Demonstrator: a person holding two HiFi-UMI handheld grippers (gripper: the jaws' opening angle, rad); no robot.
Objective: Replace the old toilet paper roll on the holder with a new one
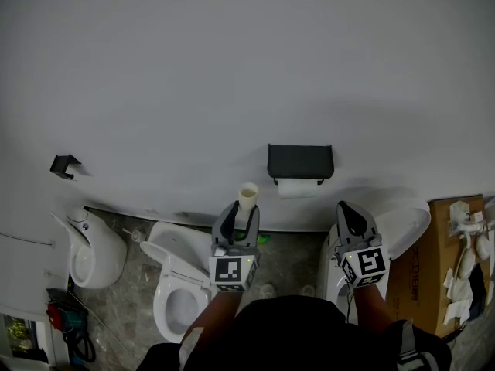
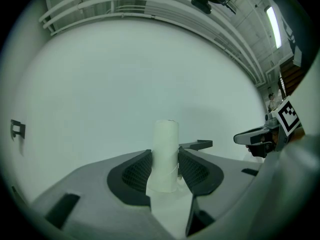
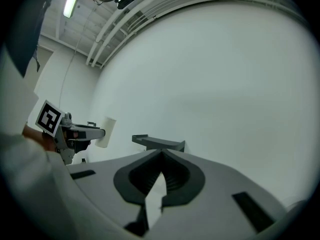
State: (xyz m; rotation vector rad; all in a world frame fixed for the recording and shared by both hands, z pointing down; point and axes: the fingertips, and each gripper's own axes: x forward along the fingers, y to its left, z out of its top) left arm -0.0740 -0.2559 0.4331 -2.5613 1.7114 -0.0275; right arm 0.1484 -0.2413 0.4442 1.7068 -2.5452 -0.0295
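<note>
The left gripper (image 1: 237, 213) clamps a slim roll (image 1: 248, 195) upright and clear of the wall, probably the old one, lifted away. The right gripper (image 1: 345, 209), closed and empty, hovers below the holder (image 1: 300, 161), where a white roll (image 1: 300, 188) hangs.

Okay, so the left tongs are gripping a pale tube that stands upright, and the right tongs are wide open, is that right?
Not quite. The right tongs are not wide open: the right gripper view shows them shut, tips together, with nothing between them. The rest holds: the left tongs are gripping the pale tube, which stands upright.
</note>
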